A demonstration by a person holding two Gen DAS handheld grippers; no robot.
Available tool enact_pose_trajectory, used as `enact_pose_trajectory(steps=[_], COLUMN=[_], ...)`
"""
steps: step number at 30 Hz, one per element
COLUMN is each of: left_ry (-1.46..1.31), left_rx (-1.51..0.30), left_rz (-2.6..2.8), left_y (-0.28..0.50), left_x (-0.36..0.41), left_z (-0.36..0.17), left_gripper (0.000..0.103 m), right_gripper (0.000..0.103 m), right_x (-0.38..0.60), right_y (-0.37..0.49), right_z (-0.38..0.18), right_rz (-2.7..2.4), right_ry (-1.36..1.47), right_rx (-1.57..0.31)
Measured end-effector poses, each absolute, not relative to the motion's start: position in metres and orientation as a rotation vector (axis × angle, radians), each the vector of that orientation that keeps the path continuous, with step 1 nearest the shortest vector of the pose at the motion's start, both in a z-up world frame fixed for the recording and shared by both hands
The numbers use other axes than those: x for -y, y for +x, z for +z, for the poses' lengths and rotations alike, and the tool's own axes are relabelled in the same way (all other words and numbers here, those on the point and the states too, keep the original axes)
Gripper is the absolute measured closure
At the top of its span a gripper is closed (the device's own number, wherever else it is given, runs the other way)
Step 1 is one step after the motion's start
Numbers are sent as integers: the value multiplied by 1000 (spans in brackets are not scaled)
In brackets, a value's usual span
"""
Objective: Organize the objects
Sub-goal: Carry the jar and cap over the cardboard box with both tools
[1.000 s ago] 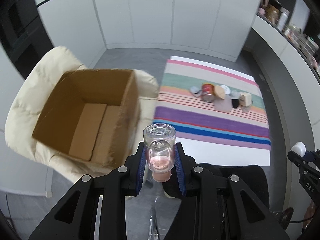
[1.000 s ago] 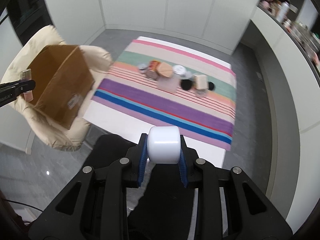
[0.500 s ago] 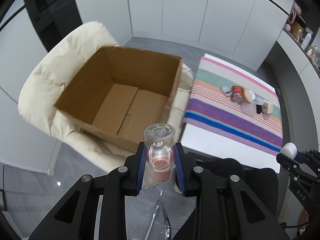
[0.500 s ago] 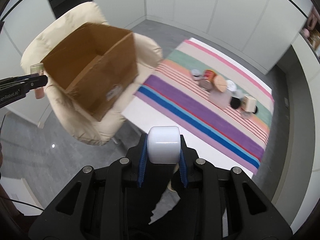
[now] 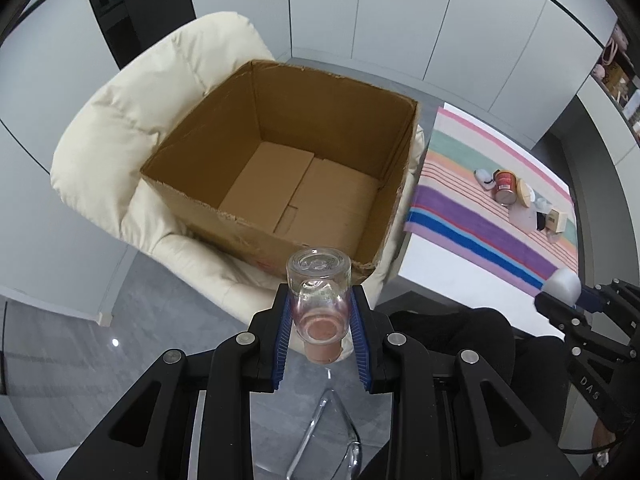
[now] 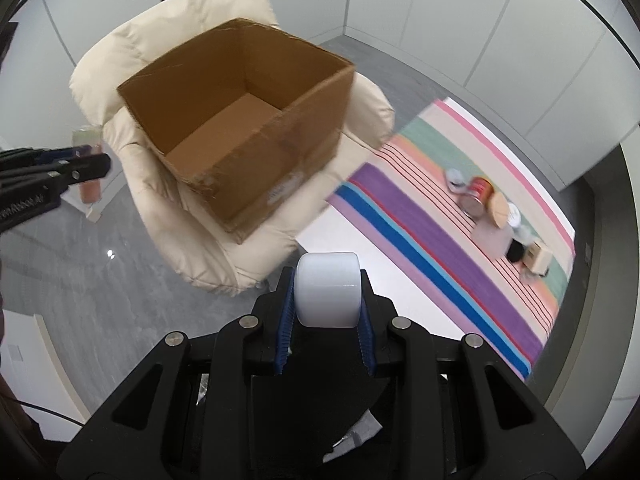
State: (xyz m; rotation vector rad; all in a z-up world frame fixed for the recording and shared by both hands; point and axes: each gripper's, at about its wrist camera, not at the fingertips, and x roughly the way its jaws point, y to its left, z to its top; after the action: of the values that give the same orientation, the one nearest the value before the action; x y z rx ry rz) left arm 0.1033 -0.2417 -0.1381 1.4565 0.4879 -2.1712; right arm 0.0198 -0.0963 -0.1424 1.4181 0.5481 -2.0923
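Note:
My left gripper is shut on a clear glass bottle with a pink cap, held bottom outward just short of the near rim of an open cardboard box. The box sits on a cream armchair and nothing shows on its floor. My right gripper is shut on a white jar, to the right of the box and above the floor. Each gripper also shows in the other's view: the right one with the jar, the left one with the bottle.
A striped cloth on a white table holds a cluster of small items, among them a red can and a beige box. In the right wrist view the same can lies at right. Grey floor and white cabinets surround.
Both grippers have swung left toward the armchair, so the box has grown larger and more central in both views. The bottle and the jar stay gripped throughout.

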Motion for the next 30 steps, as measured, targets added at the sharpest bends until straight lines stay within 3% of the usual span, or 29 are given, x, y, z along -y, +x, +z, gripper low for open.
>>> enact_pose_trajectory(steps=[24, 30], left_ry=[1442, 1403], left_rx=[-524, -573], left_rz=[-2154, -2162], left_y=[88, 72], left_x=[274, 300], left_z=[-148, -150], left_gripper=[75, 75], right_gripper=[74, 74], right_x=[138, 165], right_y=[2, -21], right_z=[-133, -132], right_rz=[-2103, -2069], right_ry=[1371, 1366], right_rx=[-595, -534])
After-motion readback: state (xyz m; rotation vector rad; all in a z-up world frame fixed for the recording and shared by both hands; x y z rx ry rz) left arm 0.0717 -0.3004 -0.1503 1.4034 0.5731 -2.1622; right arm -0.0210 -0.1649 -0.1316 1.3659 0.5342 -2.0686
